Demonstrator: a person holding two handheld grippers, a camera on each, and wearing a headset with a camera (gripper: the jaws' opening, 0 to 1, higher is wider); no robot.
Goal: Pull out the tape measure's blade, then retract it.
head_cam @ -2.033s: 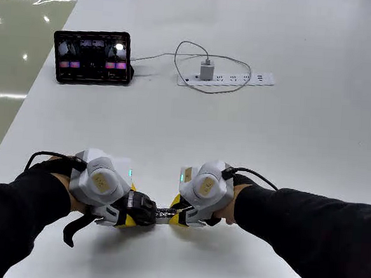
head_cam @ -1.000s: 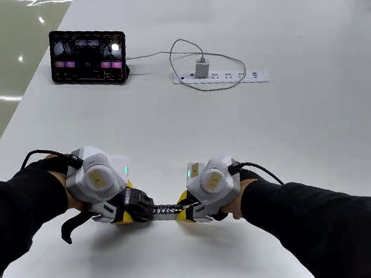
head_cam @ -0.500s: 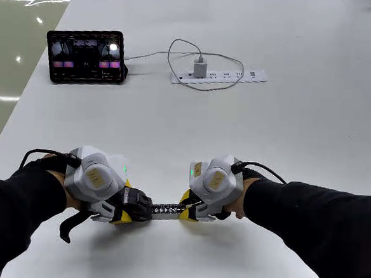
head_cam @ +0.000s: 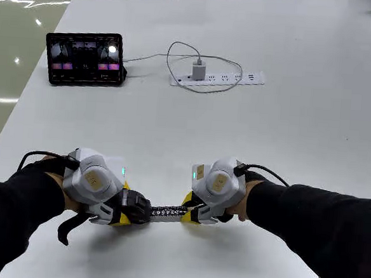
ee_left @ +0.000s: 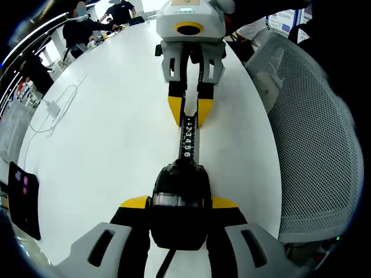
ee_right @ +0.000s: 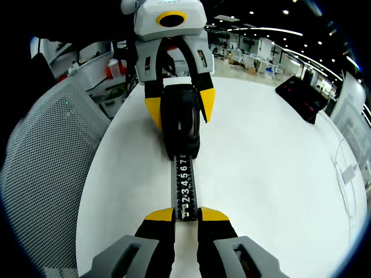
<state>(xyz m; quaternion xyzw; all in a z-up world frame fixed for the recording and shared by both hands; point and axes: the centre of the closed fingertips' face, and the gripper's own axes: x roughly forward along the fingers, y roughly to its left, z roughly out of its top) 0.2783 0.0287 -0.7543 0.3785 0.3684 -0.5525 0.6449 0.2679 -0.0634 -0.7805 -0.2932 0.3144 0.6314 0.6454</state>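
A black tape measure (head_cam: pixel 136 207) (ee_left: pixel 181 200) (ee_right: pixel 180 123) is held just above the white table (head_cam: pixel 193 127) near its front edge. My left gripper (head_cam: pixel 124 210) (ee_left: pixel 179 204) is shut on its case. A short length of blade (head_cam: pixel 166 211) (ee_left: pixel 188 138) (ee_right: pixel 184 186) with printed numbers runs from the case to my right gripper (head_cam: pixel 186 215) (ee_right: pixel 184 215), which is shut on the blade's tip. The two grippers face each other, a short span apart.
A tablet (head_cam: pixel 84 58) stands at the back left of the table. A power strip (head_cam: pixel 218 78) with a charger and a looped cable lies behind the middle. A mesh chair back (ee_left: pixel 307 139) (ee_right: pixel 46 168) sits beside the table's front edge.
My right gripper has moved right, away from the case, and more of the blade now shows between the grippers. The head camera has shifted a little.
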